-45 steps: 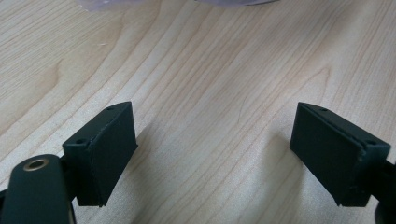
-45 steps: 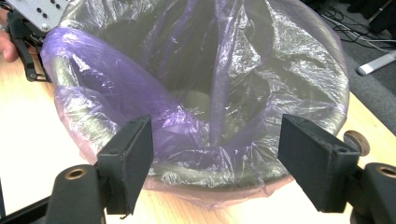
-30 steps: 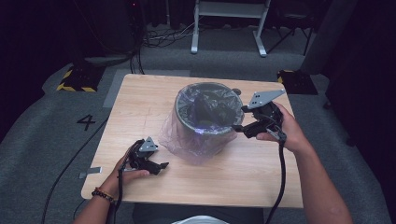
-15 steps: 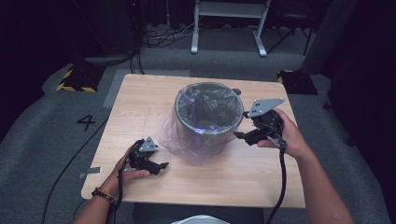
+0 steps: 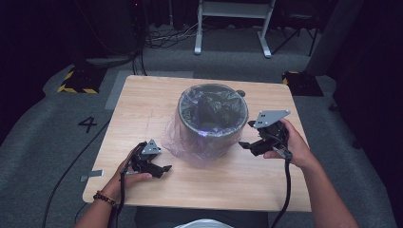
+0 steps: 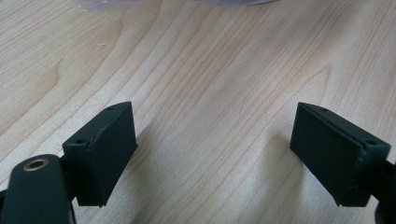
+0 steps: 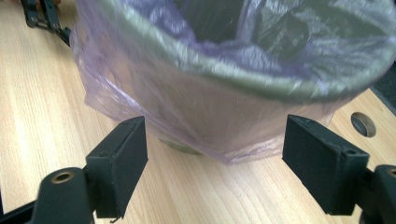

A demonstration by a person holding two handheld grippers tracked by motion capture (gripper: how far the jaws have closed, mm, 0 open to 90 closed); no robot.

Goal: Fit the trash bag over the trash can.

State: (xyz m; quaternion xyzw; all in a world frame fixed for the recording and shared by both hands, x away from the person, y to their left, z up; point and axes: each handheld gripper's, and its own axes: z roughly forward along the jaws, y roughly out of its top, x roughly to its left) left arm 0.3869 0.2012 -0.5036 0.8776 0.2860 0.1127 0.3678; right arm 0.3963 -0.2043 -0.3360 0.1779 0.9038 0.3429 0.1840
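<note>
Broadly, by size, largest first —
Table [image 5: 142, 109]: pale wood-grain top, 1 round hole near the far right edge; carries everything listed below.
Bin [image 5: 213, 122]: grey round bucket, upright near the table's middle, between the 2 grippers. Judged stiff-walled and fairly light, likely to slide on the smooth wood if nudged from 1 side.
Liner bag [image 7: 187, 107]: thin translucent purple film, folded over the rim and hanging loose down the outer wall to the tabletop. Judged soft, slippery and easy to tear; best taken at the slack skirt or the fold over the rim — a pinch through film onto the hard wall may slip.
Contents: dark crumpled mass inside the bin, kind cannot be told.
Right gripper [image 7: 215, 161]: jaws spread wide, nothing between the pads, facing the bin's lower wall from close by.
Left gripper [image 6: 212, 149]: jaws spread, empty, low over bare wood, apart from the bin.
</note>
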